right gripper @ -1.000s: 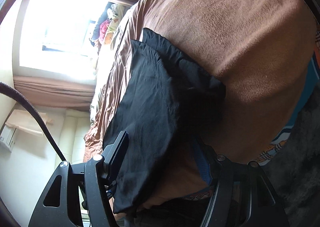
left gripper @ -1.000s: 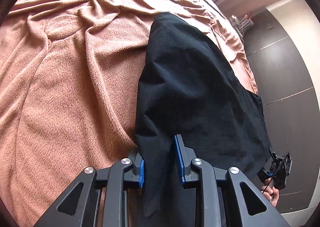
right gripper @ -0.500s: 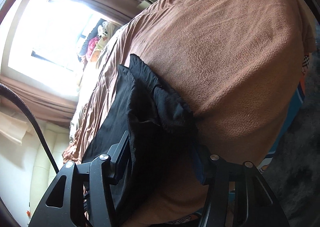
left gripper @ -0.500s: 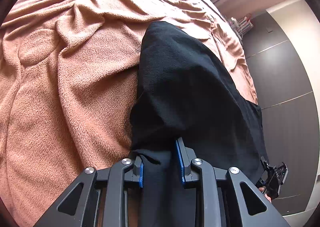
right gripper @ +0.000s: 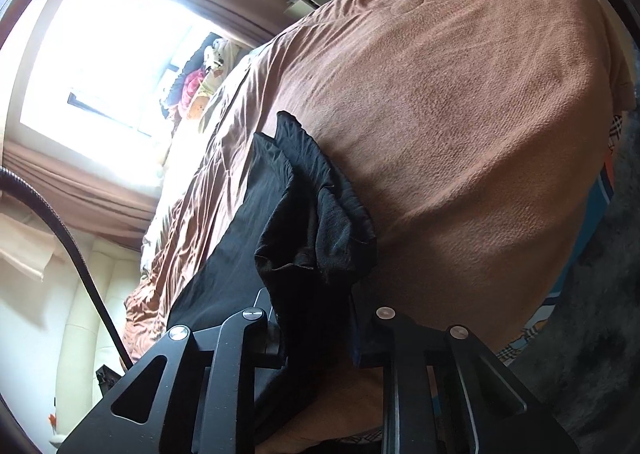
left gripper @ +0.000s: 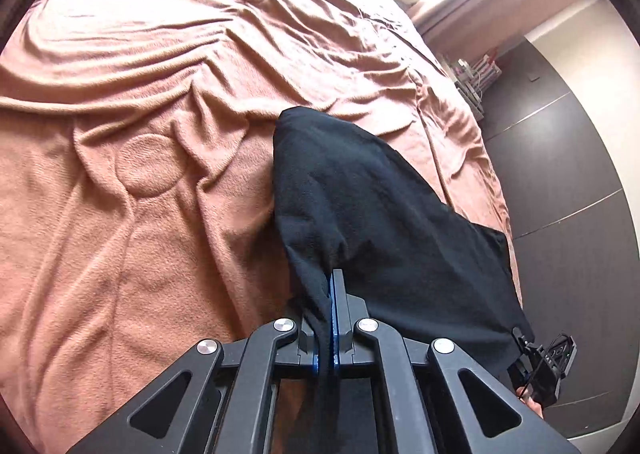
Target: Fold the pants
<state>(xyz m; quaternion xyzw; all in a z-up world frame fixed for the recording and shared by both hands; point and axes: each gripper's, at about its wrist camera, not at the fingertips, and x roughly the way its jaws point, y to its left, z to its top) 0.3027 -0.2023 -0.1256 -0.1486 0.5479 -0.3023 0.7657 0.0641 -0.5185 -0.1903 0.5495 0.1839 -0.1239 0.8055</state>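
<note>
the black pants (left gripper: pixel 372 214) lie on the bed (left gripper: pixel 160 114), running from mid-frame to the lower right in the left wrist view. the left gripper (left gripper: pixel 332 294) has its jaws pressed narrow on a bunched edge of the cloth, likely a corner taken up to carry over for a fold. in the right wrist view the pants (right gripper: pixel 296 230) sit at centre, rumpled where they meet the right gripper (right gripper: pixel 316 330); its jaws stand wider with cloth draped between, and i cannot tell whether they bite. the right gripper also shows at the lower right of the left view. pillows (right gripper: pixel 200 90) lie by the window (right gripper: pixel 104 54) at upper left, well apart. the wrinkled blanket may drag under the cloth.
</note>
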